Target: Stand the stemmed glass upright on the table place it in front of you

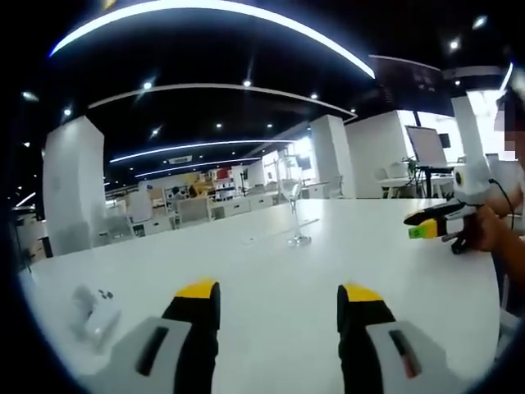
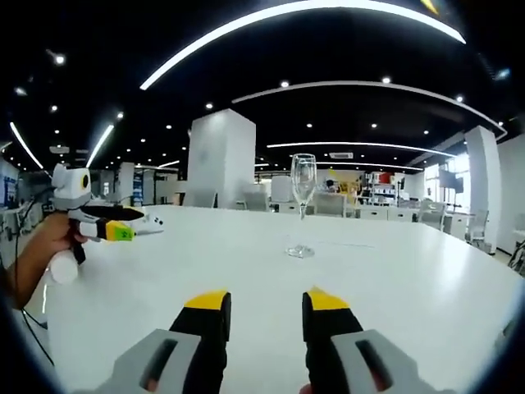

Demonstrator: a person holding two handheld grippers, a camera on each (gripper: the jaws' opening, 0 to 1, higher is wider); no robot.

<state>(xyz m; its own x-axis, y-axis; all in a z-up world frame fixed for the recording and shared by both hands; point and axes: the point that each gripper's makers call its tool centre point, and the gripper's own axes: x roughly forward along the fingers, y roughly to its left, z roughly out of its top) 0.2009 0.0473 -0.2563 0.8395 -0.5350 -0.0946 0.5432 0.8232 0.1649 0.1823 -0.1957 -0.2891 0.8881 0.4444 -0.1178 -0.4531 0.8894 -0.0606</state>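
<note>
Standing upright, clear stemmed glass (image 2: 303, 204) on smooth white table (image 2: 410, 279).

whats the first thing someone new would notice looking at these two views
The stemmed glass stands upright, alone on the wide white table, straight ahead of the right gripper and apart from its open jaws. In the left gripper view it sits farther off beyond the open left gripper. Long curved light strips sweep across the dark ceiling overhead.

Dark ceiling (image 2: 344, 49) with curved light strips (image 1: 221, 10), white pillars (image 2: 220, 158).
</note>
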